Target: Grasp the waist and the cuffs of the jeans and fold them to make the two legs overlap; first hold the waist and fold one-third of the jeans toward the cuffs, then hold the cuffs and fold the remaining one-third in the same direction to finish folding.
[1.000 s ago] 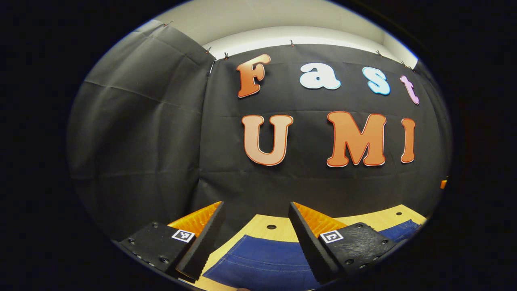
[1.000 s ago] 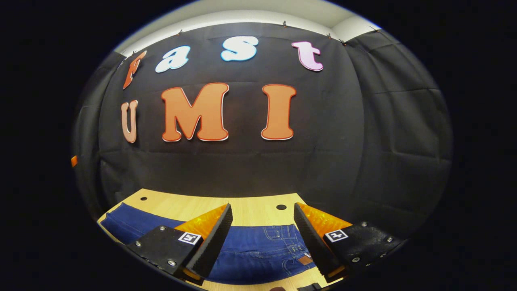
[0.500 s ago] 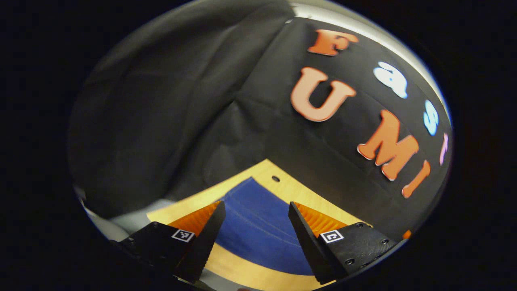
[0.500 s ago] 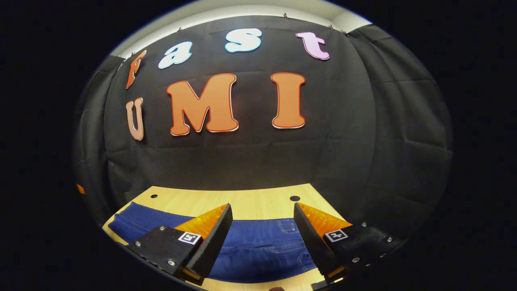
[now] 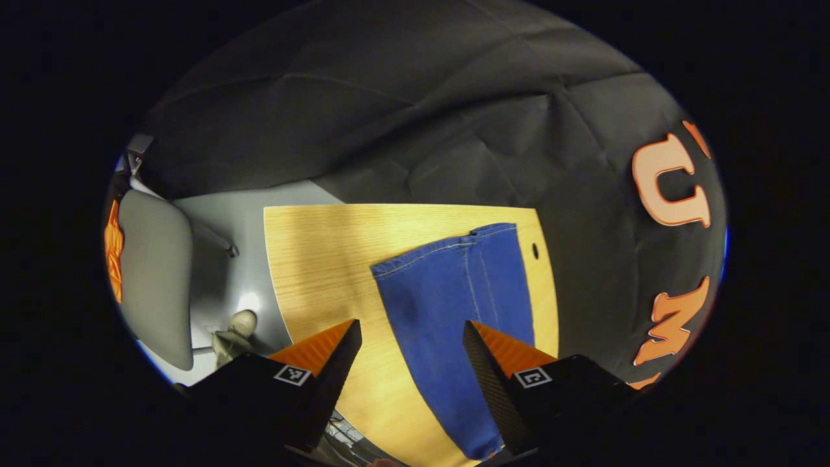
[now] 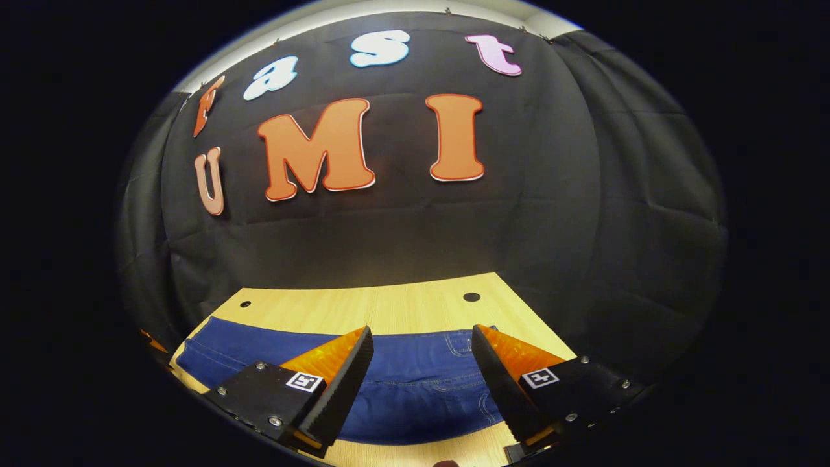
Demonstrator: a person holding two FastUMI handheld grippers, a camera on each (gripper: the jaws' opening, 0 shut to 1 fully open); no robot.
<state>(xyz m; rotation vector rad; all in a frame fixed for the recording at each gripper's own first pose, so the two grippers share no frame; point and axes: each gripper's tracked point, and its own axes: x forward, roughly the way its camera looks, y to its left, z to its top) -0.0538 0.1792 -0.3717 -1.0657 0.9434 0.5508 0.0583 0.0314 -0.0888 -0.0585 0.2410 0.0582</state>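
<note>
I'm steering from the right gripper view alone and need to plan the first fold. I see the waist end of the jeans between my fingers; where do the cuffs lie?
Observer: In the left gripper view the cuffs lie flat on the table, side by side, near a hole in the tabletop.
Operator: Is the left gripper on them?
Observer: No. The left gripper is open and holds nothing; a jeans leg shows between its fingers.
Operator: Anything beside the table there?
Observer: A grey chair stands on the floor past the table's edge.

blue denim jeans (image 5: 447, 305) with pale stitching on a smooth, light wood-grain table (image 5: 324, 259)
</note>
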